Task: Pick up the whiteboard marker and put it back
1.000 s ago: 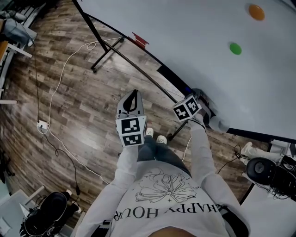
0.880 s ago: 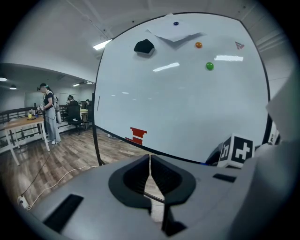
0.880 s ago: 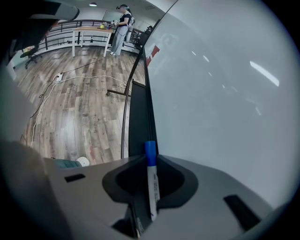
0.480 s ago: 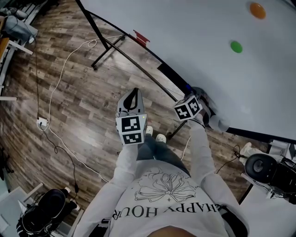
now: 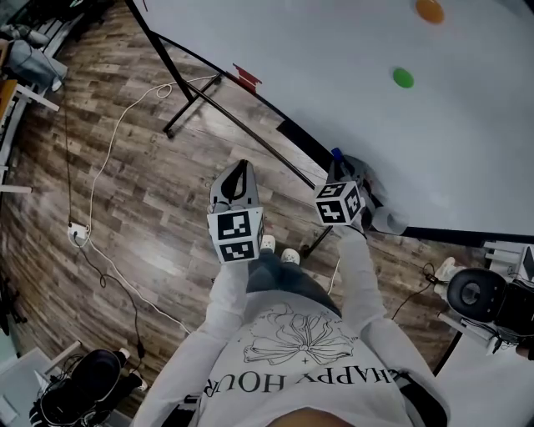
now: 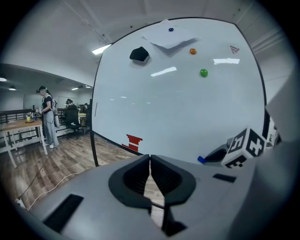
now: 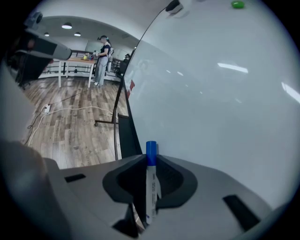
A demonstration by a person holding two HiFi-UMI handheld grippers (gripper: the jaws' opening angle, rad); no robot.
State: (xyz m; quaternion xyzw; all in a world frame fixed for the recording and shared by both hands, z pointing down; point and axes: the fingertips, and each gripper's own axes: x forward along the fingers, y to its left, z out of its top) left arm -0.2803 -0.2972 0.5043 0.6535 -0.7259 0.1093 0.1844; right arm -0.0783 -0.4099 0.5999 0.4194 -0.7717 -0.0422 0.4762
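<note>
A whiteboard marker with a white body and a blue cap stands upright between my right gripper's pads. That gripper is shut on it, close to the whiteboard. In the head view the right gripper is over the board's dark lower ledge, and the marker's blue cap pokes out at its tip. My left gripper hangs over the wooden floor left of it, shut and holding nothing. Its jaws meet in the left gripper view, where the marker's blue cap shows at the right.
On the board are a green magnet, an orange magnet, a black eraser and a pinned sheet. A red object sits on the ledge. A stand leg and white cable cross the floor. A person stands far left.
My right gripper has risen a little with the marker and rolled, so the blue cap now shows above it. The left gripper has stayed put.
</note>
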